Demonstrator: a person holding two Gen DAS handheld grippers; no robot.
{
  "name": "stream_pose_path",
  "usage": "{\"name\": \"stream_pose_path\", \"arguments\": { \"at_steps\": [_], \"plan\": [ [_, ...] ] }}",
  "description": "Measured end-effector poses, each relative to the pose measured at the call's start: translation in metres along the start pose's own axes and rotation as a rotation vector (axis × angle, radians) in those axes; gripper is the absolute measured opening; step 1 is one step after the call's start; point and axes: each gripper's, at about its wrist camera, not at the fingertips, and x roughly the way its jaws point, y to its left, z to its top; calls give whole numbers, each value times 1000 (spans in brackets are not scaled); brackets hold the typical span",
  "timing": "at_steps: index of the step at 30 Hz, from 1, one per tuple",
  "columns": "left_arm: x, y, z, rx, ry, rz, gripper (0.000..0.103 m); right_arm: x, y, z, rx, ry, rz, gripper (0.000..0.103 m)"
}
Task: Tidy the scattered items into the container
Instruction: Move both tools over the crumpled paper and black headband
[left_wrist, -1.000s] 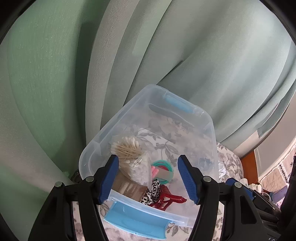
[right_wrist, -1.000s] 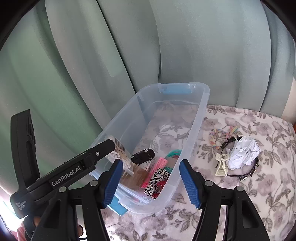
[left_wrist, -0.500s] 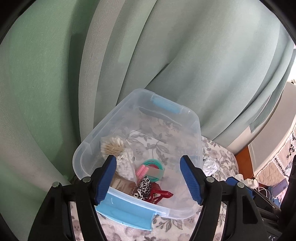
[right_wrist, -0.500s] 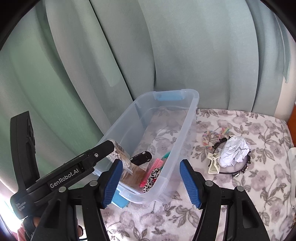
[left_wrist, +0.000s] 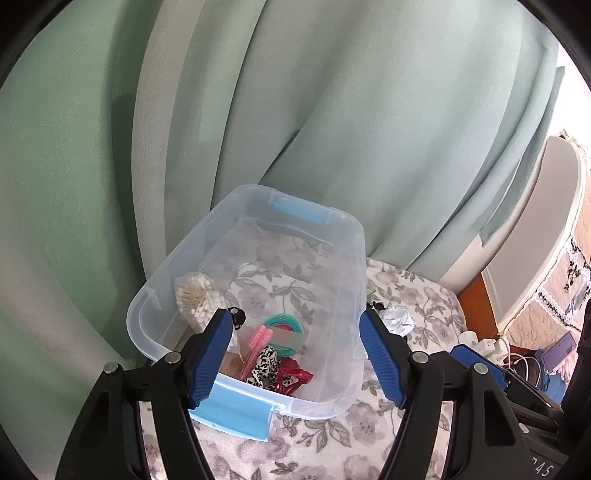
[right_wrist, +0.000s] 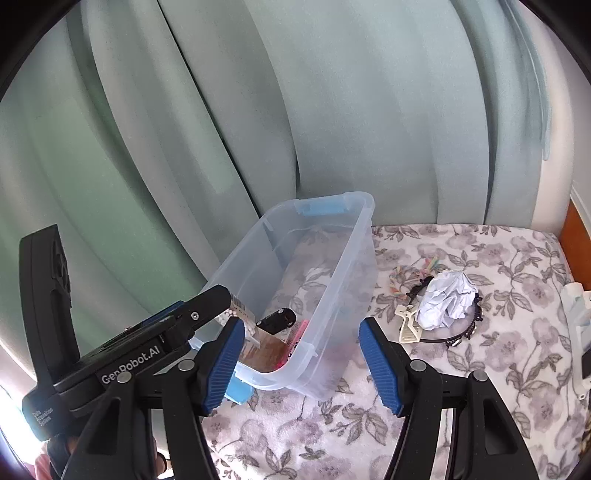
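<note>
Left of the bin (left_wrist: 255, 284), at its near corner, the left gripper (left_wrist: 295, 356) hangs with jaws apart and empty, having just opened a little; inside the bin lie a swab bag (left_wrist: 197, 299), a teal ring (left_wrist: 284, 326) and a red clip (left_wrist: 291, 376). Right of the bin, on the floral cloth (right_wrist: 480, 362), sit a cream clip (right_wrist: 408, 326), crumpled paper (right_wrist: 447, 304) and a black headband (right_wrist: 465, 332), while the right gripper (right_wrist: 301, 363) gapes empty before the bin's near right corner.

The right hand-held gripper (right_wrist: 301, 360), jaws apart and empty, hangs above the clear bin's (right_wrist: 360, 236) near corner.
</note>
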Motion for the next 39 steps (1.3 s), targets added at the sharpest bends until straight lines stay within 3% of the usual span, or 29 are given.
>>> {"name": "stream_pose_path", "arguments": {
  "at_steps": [21, 39],
  "plan": [
    [7, -97, -25, 185, 52, -18, 72, -53, -87, -19, 185, -98, -49, 70],
    [53, -142, -54, 292, 172, 3, 72, -42, -161, -46, 350, -26, -94, 70]
  ]
}}
